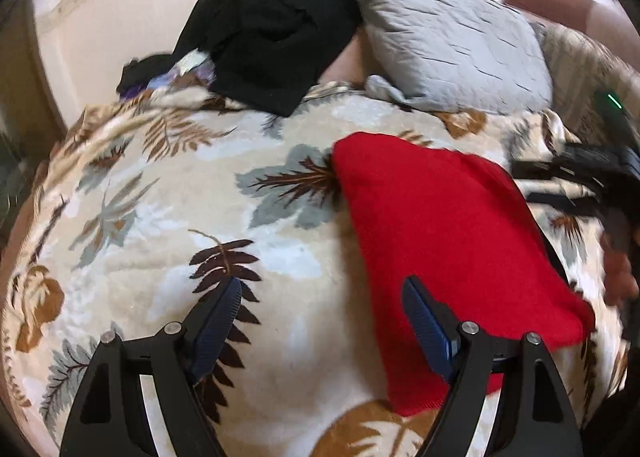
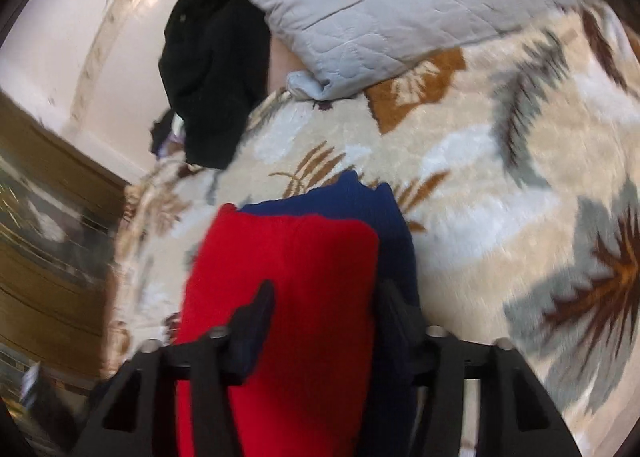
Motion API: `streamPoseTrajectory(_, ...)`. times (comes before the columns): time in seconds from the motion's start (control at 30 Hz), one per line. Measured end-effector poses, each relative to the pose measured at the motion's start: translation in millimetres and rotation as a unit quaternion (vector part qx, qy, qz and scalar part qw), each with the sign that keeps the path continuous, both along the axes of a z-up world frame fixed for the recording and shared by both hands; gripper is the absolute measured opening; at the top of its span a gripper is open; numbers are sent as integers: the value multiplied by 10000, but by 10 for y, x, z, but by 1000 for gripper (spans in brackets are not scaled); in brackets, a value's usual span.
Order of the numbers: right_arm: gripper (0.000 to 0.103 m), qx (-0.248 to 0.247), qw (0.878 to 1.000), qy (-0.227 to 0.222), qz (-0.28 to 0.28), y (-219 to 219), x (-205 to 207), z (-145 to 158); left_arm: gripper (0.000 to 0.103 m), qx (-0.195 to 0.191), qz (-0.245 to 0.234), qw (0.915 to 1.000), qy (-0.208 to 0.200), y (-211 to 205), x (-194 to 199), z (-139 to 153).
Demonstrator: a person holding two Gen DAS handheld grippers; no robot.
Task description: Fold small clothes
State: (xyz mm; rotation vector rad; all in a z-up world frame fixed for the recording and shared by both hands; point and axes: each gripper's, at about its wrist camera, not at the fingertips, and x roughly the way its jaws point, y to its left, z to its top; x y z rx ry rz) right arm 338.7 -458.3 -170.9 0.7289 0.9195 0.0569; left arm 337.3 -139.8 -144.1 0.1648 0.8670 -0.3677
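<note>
L gripper (image 1: 320, 301) hung open, nothing btwn jaws; red cloth (image 1: 452, 241) lay folded on blanket (image 1: 160, 193), under its right jaw. R gripper (image 2: 326, 303) jaws parted, astride red cloth atop blue cloth (image 2: 384, 209), not visibly pinching. Risk: snagging top layer, undoing fold.

A bed covered by a cream blanket (image 1: 168, 241) printed with brown, grey and tan leaves carries a folded red garment (image 1: 448, 233), which the right wrist view shows lying over a dark blue one (image 2: 384, 217). Farther back lie a crumpled black garment (image 1: 272, 29) and a grey quilted pillow (image 1: 452, 37), side by side.
</note>
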Motion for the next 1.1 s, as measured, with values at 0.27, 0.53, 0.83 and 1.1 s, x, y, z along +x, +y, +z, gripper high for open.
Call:
streamPoseTrajectory(0.27,76,487,9974,510,136,-122,-329,-217,83,-69,37,9996,284,-158,210,-78)
streamPoseTrajectory(0.53,71,720,9944,535,558,290,-245,-444,81,-122,-294,9988,368,-355,191,-102)
streamPoseTrajectory(0.83,77,-1130,9908,344,654,633,-220,-187,82,883,2,9961,11,-457,127,-189)
streamPoseTrajectory(1.1,77,-1016,9931,334,476,502,-269,-100,82,782,-109,9969,-12,-455,62,-111)
